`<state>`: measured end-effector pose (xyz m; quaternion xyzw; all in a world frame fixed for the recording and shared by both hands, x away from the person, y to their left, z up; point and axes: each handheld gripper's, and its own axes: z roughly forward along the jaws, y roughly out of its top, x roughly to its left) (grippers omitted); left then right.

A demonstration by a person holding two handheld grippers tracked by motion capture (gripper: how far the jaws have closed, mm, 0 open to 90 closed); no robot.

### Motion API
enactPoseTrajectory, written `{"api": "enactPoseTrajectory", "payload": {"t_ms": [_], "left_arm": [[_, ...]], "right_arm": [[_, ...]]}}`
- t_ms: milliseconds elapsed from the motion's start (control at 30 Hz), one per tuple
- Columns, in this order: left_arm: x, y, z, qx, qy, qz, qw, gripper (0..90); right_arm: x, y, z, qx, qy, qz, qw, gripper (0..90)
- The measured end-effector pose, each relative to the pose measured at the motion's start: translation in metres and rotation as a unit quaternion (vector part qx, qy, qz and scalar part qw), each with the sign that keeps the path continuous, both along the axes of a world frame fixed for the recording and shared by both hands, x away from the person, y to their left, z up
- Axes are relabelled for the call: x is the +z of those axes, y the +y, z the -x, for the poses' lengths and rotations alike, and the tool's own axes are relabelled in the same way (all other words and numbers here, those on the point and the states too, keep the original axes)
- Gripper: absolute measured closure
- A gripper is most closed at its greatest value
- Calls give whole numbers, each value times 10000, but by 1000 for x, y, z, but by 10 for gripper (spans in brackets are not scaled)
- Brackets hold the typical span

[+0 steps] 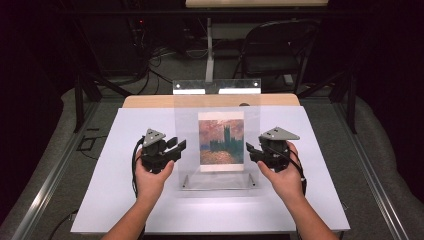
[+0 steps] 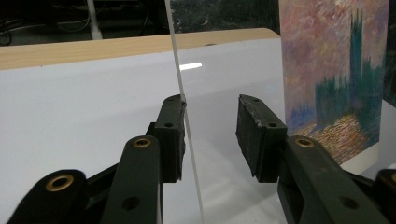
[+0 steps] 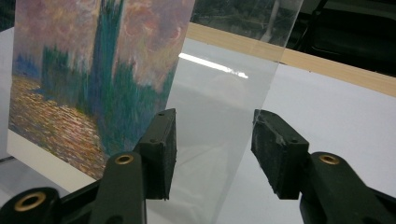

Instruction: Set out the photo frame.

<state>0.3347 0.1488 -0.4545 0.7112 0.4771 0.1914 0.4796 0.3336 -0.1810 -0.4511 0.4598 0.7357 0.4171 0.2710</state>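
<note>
A clear acrylic stand (image 1: 185, 112) rises upright from its base in the middle of the white tabletop (image 1: 125, 200). It holds a painting print (image 1: 221, 140) of dark towers under a pink sky. My left gripper (image 1: 177, 146) is at the sheet's left edge and stands open. In the left gripper view the sheet's edge (image 2: 180, 84) runs between the jaws of my left gripper (image 2: 210, 116), close against the left one, with the print (image 2: 334, 79) beyond. My right gripper (image 1: 250, 150) is open at the right edge. There the sheet (image 3: 224, 102) passes between the jaws of my right gripper (image 3: 212, 126), beside the print (image 3: 93, 70).
A wooden strip (image 1: 210, 101) borders the table's far side. Behind it stand a white post (image 1: 209, 50) and a dark folding chair (image 1: 280, 50), with cables on the floor. Metal rails (image 1: 45, 185) run along both sides of the table.
</note>
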Motion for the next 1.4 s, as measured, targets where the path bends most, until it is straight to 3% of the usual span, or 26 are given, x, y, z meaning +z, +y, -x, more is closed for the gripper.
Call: {"api": "enactPoseTrajectory", "payload": {"t_ms": [500,900,1133,1400], "left_arm": [[1,1,14,-50,-72,-20,10000,655],[2,4,23,-145,-98,-28,9998,670],[2,6,30,-239,-130,-59,9996,674],[0,8,38,-329,-117,64,9994,668]], "right_arm": [[1,-4,15,77,-101,-7,9999,545],[4,-4,24,126,-46,43,9999,545],[3,-6,32,115,-25,-140,9998,562],[2,-8,41,198,-77,-182,9996,562]]}}
